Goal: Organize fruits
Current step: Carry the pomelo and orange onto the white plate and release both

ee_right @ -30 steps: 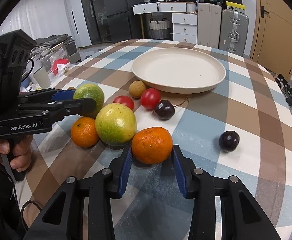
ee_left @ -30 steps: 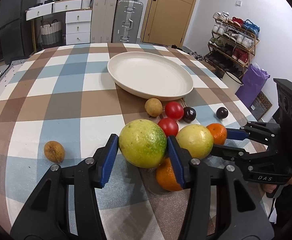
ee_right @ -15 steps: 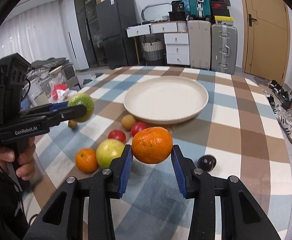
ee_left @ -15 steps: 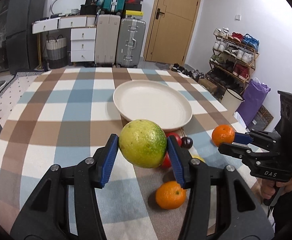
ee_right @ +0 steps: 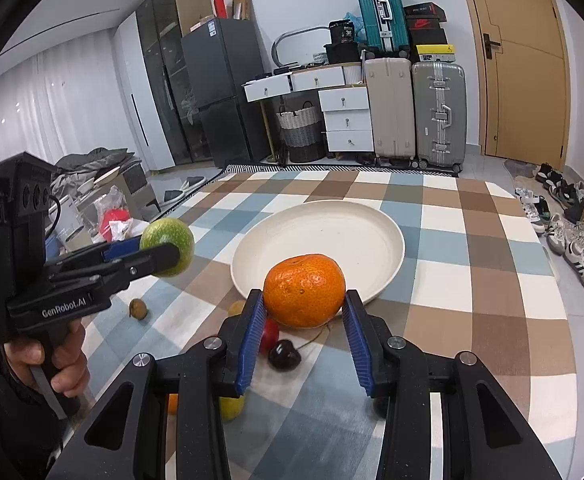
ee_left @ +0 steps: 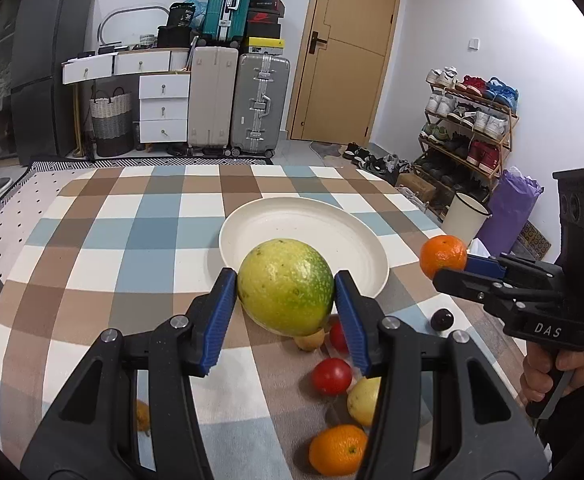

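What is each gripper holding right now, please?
Left gripper: closed on the green-yellow fruit.
Right gripper: closed on the mandarin orange.

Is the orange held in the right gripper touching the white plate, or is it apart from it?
Apart. In the left wrist view, the orange hangs in the right gripper off to the side of the white plate, with checkered tablecloth visible between them.

Plate [ee_left: 365, 240] matt cream, smooth. Checked tablecloth [ee_left: 104, 248] looks like woven cloth. Orange [ee_right: 303, 290] peel pitted, slightly glossy; cherry [ee_right: 284, 354] shiny
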The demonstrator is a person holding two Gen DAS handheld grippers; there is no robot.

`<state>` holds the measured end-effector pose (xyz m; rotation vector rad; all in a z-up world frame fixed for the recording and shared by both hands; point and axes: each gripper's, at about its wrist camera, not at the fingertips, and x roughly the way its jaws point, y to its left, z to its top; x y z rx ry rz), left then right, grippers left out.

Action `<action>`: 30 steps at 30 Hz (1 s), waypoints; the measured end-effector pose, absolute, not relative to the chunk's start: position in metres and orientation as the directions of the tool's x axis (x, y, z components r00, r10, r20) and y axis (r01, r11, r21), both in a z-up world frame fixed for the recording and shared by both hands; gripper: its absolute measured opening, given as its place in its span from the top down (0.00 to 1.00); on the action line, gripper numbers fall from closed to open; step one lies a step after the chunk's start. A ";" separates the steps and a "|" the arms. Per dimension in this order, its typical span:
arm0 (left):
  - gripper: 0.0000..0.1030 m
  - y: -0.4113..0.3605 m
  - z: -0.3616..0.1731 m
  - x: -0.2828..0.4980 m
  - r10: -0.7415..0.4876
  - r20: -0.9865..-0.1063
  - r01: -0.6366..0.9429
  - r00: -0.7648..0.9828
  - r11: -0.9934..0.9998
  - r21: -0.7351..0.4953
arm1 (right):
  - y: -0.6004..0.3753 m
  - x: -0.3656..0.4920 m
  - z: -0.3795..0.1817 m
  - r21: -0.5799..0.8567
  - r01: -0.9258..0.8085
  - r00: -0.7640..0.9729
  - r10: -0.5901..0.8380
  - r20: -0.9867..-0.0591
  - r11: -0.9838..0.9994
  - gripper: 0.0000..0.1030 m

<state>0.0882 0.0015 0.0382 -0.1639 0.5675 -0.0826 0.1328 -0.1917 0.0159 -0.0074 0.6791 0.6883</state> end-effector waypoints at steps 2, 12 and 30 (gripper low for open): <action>0.54 0.003 0.038 0.096 -0.120 -0.528 0.027 0.841 0.984 -0.179 | -0.190 0.141 0.015 0.216 -0.585 0.563 0.584 -0.585 0.781 0.61; 0.54 0.001 0.027 0.140 -0.092 -0.547 0.013 0.832 0.989 -0.146 | -0.177 0.173 0.009 0.226 -0.593 0.544 0.591 -0.595 0.773 0.61; 0.54 -0.013 -0.011 0.196 -0.080 -0.619 0.023 0.782 0.995 -0.100 | -0.155 0.221 -0.033 0.227 -0.564 0.468 0.533 -0.705 0.794 0.61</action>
